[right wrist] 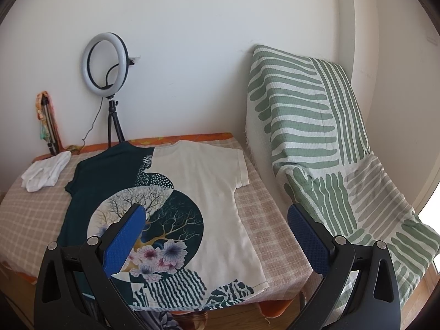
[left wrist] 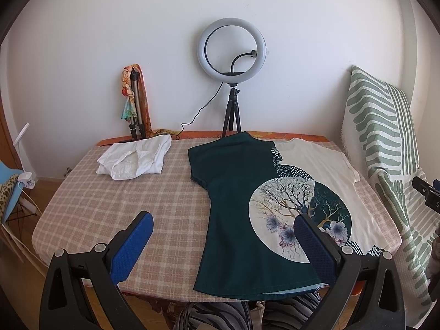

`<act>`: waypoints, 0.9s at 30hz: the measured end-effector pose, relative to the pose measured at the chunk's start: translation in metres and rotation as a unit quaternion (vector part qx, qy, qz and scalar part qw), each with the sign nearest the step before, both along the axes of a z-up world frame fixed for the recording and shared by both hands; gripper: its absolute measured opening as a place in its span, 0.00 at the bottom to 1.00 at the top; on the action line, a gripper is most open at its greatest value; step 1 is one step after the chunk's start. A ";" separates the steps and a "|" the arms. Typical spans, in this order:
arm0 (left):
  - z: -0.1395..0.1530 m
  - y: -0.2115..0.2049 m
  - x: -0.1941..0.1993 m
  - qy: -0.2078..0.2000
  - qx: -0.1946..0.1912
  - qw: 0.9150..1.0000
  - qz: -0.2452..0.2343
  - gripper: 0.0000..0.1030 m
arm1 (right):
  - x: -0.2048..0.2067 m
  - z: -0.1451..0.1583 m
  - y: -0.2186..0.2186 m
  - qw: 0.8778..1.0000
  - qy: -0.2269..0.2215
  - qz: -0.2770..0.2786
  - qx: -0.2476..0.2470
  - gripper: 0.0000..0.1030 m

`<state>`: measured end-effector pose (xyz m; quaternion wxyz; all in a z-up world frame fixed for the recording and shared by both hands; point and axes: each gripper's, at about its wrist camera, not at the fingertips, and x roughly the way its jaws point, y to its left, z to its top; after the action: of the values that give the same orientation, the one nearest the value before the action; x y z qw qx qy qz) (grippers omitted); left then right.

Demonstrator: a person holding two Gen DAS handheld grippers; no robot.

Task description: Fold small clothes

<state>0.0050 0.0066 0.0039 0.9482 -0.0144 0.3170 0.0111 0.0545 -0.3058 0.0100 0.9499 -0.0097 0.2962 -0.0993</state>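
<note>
A dark green and cream T-shirt point(left wrist: 233, 206) with a round tree-and-flower print lies flat and spread out on the checked tablecloth point(left wrist: 110, 203), neck toward the wall. It also shows in the right wrist view point(right wrist: 209, 189). A folded white garment point(left wrist: 134, 159) lies at the far left of the table, also seen in the right wrist view point(right wrist: 45, 174). My left gripper point(left wrist: 222, 228) is open and empty above the shirt's near hem. My right gripper point(right wrist: 217, 220) is open and empty above the shirt's near right part.
A ring light on a tripod point(left wrist: 232, 49) stands at the table's far edge by the wall. A second tripod with a scarf point(left wrist: 134, 101) stands at the far left. A chair draped in a green-striped cloth point(right wrist: 316, 137) stands right of the table.
</note>
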 end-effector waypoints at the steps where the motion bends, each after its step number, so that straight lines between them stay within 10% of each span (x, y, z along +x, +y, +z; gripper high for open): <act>1: -0.001 0.000 0.000 0.001 0.000 1.000 0.000 1.00 | 0.001 -0.002 0.002 1.000 0.000 0.000 0.000 1.00; 17: -0.017 0.019 0.002 0.014 -0.008 1.000 0.019 1.00 | 0.018 -0.004 0.034 0.999 0.002 0.034 -0.010 1.00; 27: -0.071 0.066 0.003 0.050 -0.082 0.995 0.006 0.84 | 0.063 -0.015 0.089 0.993 0.002 0.120 0.003 0.99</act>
<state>0.0085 0.0725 -0.0670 0.9268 -0.0937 0.3636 -0.0089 0.1175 -0.2165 -0.0051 0.9544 -0.0422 0.2951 0.0168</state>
